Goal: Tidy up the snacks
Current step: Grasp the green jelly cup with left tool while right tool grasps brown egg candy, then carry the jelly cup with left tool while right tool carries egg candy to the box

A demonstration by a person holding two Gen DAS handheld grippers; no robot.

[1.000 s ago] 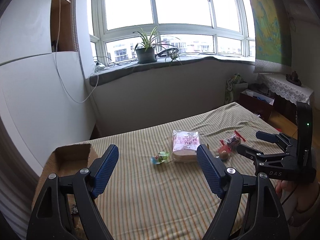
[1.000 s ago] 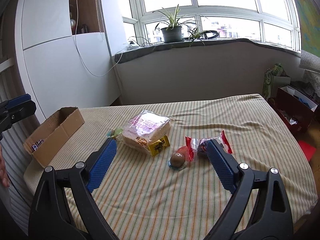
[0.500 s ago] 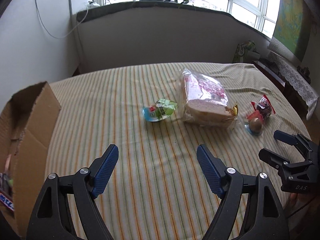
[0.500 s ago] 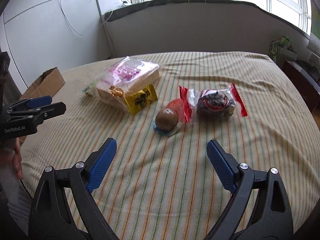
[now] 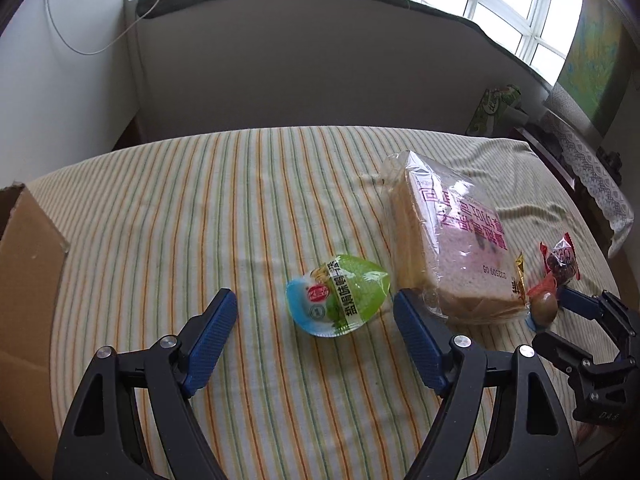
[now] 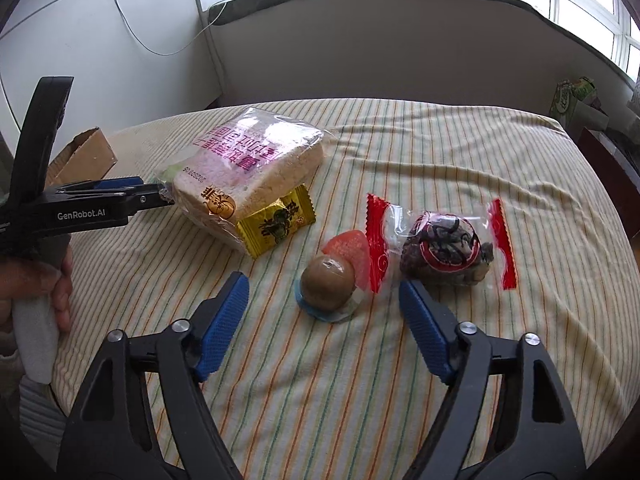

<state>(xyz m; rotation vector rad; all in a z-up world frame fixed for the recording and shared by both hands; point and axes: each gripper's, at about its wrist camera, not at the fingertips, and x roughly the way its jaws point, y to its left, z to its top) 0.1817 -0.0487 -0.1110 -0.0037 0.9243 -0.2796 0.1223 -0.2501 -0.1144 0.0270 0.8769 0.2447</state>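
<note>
Snacks lie on the striped worktop (image 5: 208,216), both grippers' jaws wide open.
Green jelly cup (image 5: 338,294) sits between left gripper (image 5: 316,316) jaws; bagged bread (image 6: 248,168) beside; cardboard box (image 5: 28,264) at left, contents unseen.

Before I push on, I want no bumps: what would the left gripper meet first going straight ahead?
Probably the green jelly cup, lying just ahead of the open left gripper; the bread bag sits right of that line.

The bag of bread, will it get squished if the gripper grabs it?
Probably, a bit. The bag of bread is soft sliced bread in loose clear plastic, so closing fingers would likely dent it. The crinkly film looks slippery. It leans on the yellow packet, so lifting may shift that.
</note>
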